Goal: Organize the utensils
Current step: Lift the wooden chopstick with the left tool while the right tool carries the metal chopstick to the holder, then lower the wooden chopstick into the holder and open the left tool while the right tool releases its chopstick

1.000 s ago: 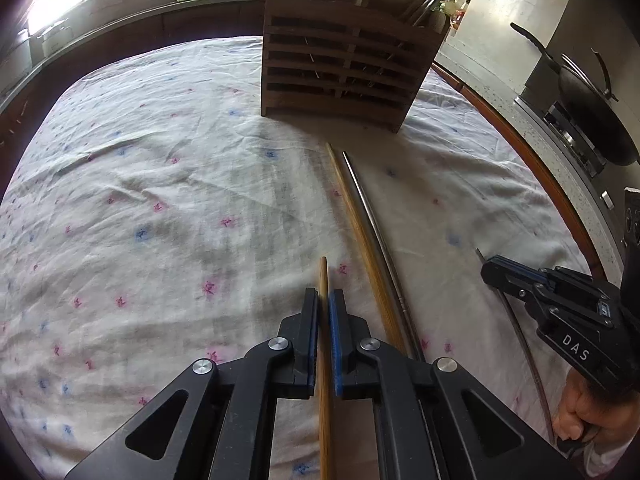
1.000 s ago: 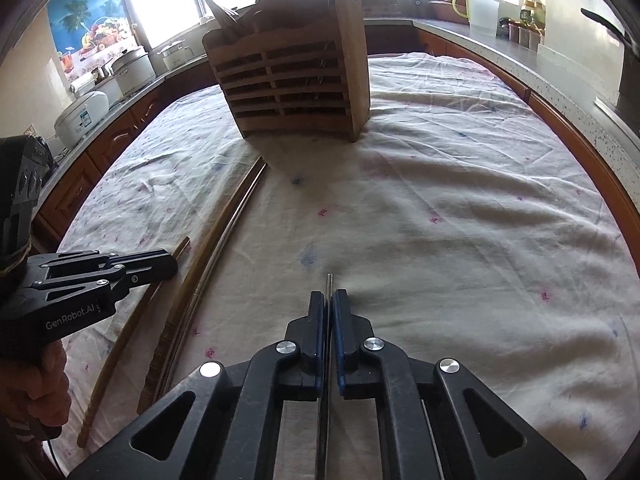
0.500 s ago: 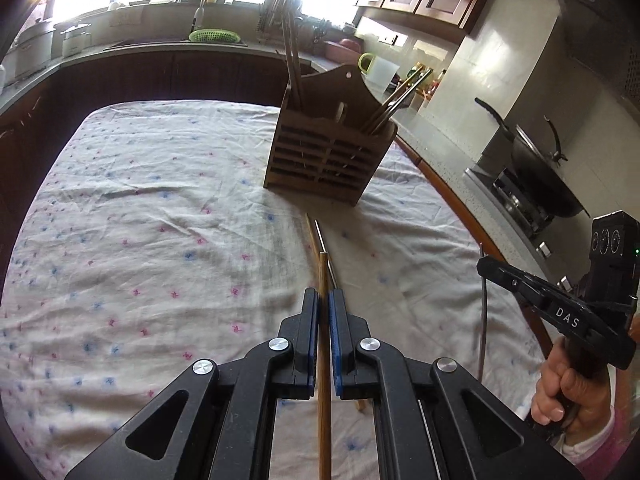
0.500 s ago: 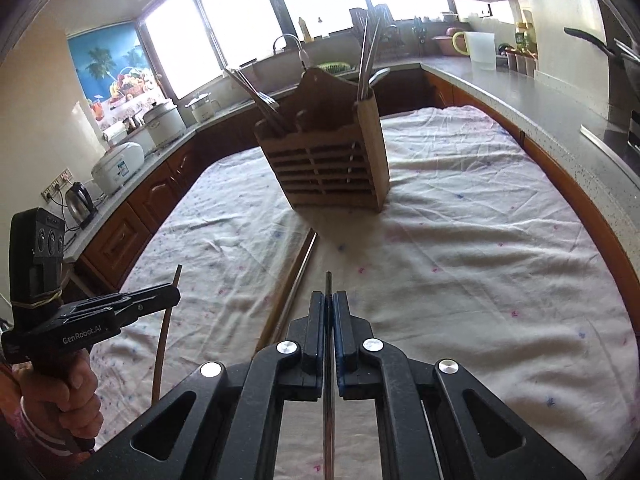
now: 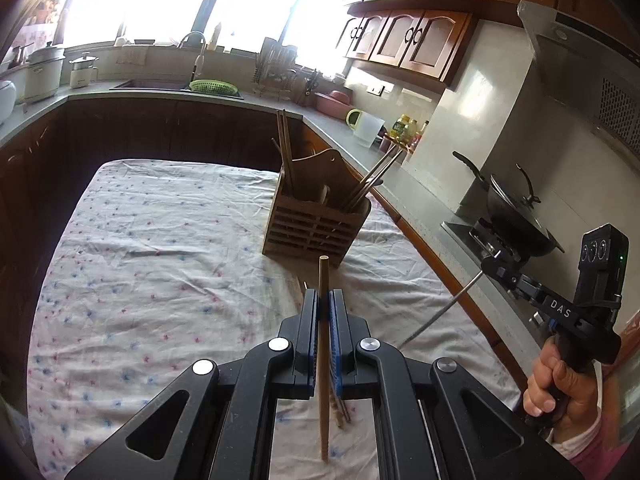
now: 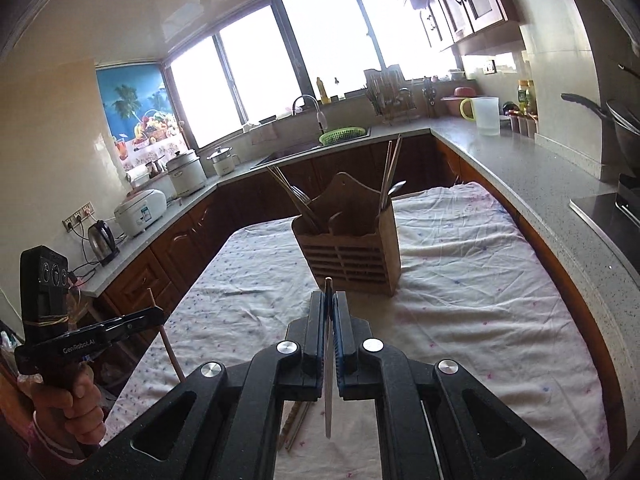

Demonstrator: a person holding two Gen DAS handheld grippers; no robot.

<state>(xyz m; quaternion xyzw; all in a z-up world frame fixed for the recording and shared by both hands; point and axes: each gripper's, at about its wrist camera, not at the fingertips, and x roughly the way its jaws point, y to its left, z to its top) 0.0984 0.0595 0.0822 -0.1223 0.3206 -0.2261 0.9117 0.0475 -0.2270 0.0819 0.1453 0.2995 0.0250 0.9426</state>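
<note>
Left tongs [image 5: 324,300] clamped on wood chopstick [image 5: 323,360], right tongs [image 6: 329,304] clamped on metal chopstick [image 6: 328,376]; both above surface [image 5: 140,272], holder [image 5: 316,228] ahead.

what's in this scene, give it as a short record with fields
left gripper: shut on a wooden chopstick, lifted off the table
right gripper: shut on a metal chopstick, lifted too
holder: wooden, upright on the tablecloth, utensils already inside
left on cloth: a chopstick pair below the grippers
setting: kitchen
</note>
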